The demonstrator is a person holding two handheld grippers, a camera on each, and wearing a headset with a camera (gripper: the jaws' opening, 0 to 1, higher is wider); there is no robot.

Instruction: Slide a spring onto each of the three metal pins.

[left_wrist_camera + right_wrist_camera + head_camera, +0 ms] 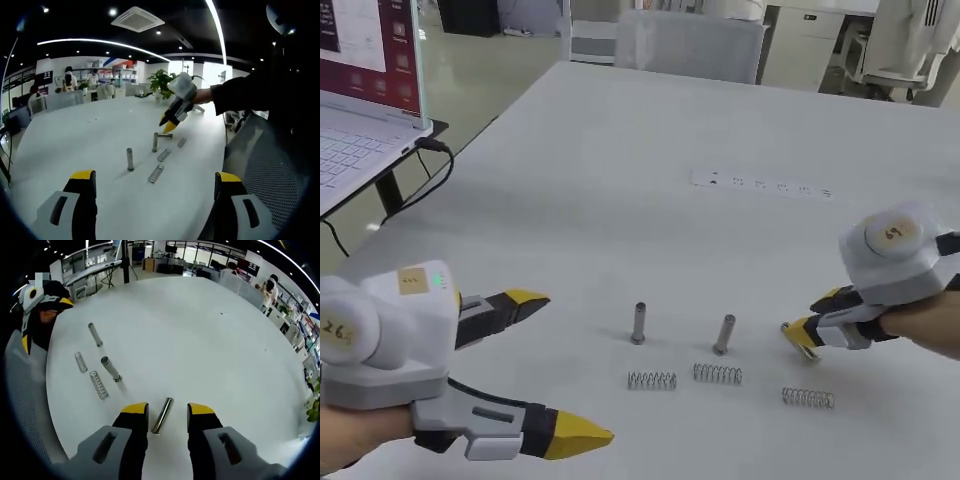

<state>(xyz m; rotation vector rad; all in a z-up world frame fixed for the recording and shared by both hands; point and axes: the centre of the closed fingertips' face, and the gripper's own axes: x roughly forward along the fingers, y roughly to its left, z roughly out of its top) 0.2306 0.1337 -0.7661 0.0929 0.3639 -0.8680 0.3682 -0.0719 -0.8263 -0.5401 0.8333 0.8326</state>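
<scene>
Two metal pins stand upright on the white table (pixel 620 200), one on the left (pixel 638 323) and one on the right (pixel 724 334). A third pin (pixel 163 415) lies flat between the jaws of my right gripper (pixel 167 409), which is open around it without gripping. Three springs lie in a row in front of the pins: left (pixel 652 380), middle (pixel 718 374) and right (pixel 808 398). My left gripper (pixel 558 368) hovers at the near left, wide open and holding nothing. In the left gripper view, the right gripper (pixel 169 126) is behind the pins.
An open laptop (pixel 360 90) with a cable sits on a side stand at the far left. A flush power strip (pixel 760 184) is set into the table beyond the pins. Chairs and office furniture stand past the far edge.
</scene>
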